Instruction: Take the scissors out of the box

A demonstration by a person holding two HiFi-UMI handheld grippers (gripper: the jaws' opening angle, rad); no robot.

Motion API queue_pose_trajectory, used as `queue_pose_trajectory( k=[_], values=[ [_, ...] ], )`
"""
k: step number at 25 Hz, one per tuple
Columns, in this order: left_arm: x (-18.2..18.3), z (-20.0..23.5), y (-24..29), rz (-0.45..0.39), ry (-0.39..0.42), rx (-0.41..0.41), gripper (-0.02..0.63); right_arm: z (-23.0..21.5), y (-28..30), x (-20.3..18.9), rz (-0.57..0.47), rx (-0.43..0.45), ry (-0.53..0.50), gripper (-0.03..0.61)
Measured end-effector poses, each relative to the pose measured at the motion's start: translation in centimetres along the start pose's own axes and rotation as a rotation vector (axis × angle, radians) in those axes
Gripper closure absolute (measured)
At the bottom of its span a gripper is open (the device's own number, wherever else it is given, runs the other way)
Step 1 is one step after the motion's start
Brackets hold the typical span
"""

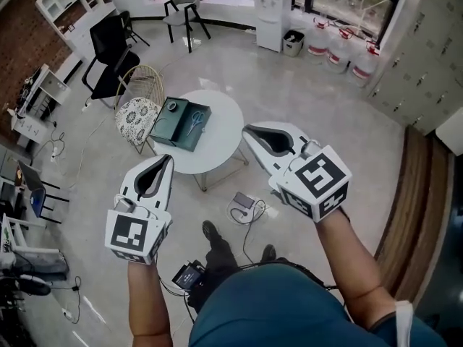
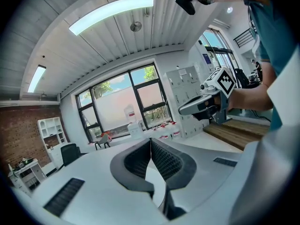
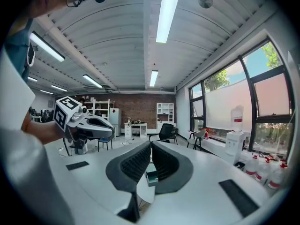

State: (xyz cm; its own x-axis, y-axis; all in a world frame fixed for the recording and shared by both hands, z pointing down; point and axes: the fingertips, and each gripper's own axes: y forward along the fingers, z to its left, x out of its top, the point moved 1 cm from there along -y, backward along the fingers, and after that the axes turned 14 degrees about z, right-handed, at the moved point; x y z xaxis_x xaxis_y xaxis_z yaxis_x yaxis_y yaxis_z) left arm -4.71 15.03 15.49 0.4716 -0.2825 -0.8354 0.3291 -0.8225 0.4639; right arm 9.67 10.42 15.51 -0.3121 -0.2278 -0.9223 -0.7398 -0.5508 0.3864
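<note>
On the round white table (image 1: 226, 132) lies an open dark green box (image 1: 178, 125), and the scissors (image 1: 195, 120) rest inside its right half. Both grippers hover in the air short of the table, pointing toward it. My left gripper (image 1: 168, 158) is shut and empty, its tip just short of the table's near-left edge. To the box's right, my right gripper (image 1: 248, 130) is also shut with nothing held, its tip near the table's right rim. In the right gripper view the box (image 3: 151, 176) shows small through the gap below the closed jaw tips (image 3: 150, 144).
A wicker chair with a patterned cushion (image 1: 137, 114) stands against the table's left side. A small device with cables (image 1: 244, 205) lies on the floor near my feet. A black office chair (image 1: 108, 53), a grey chair (image 1: 184, 9) and a water dispenser (image 1: 273, 13) stand farther back.
</note>
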Motion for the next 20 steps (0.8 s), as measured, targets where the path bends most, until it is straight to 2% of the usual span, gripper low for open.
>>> queue_pose_trajectory(
  k=[8,13,20],
  values=[
    [0.2,8.5,7.5,-0.047,0.065,-0.094,0.594,-3.8,6.6,2.3,0.027,-0.120,0.034,0.538],
    [0.2,16.0,11.3,-0.060,0.081,-0.144,0.595,-5.4,13.1,5.1,0.042,-0.174,0.064,0.538],
    [-1.0,24.1,16.4,-0.062,0.096,-0.208,0.594,-8.1,20.6,8.0,0.054,-0.243,0.096,0.538]
  ],
)
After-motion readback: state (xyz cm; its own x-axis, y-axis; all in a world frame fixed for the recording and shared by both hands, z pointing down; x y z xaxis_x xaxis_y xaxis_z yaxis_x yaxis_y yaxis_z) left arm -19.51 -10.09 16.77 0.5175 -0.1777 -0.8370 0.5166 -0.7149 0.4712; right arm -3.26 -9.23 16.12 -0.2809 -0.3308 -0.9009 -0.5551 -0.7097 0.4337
